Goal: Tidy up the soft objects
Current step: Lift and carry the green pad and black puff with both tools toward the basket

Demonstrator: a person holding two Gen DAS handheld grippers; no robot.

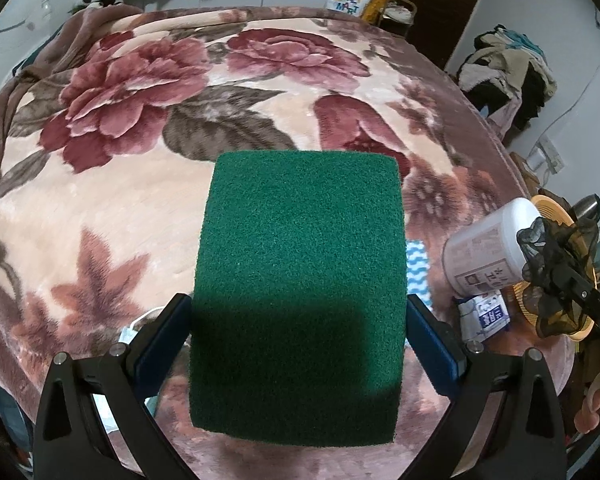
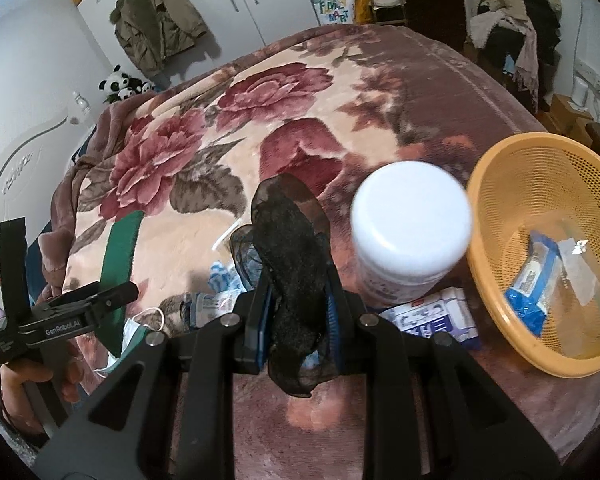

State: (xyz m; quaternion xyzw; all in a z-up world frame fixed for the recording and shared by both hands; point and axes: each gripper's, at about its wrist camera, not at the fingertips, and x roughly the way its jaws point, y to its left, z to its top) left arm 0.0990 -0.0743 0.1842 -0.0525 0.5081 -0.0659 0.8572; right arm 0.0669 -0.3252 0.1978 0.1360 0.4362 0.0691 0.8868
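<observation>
Below me: bed under floral blanket (image 2: 284, 128). On it stand a white jar (image 2: 410, 224) and orange basket (image 2: 484, 240); face mask (image 2: 130, 330) and packets (image 2: 440, 316) lie flat.

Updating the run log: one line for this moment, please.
left tool: shut on green scouring pad | right tool: shut on black mesh scrunchie | orange basket: holds blue packet

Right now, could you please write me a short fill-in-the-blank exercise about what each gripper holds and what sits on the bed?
1. The left gripper is shut on a flat scouring pad whose colour is ____.
2. The right gripper pinches a sheer black ____.
3. The orange basket holds a ____ packet.
4. The jar beside the basket has a ____ lid.

Missing words: green; hair scrunchie; blue; white
</observation>
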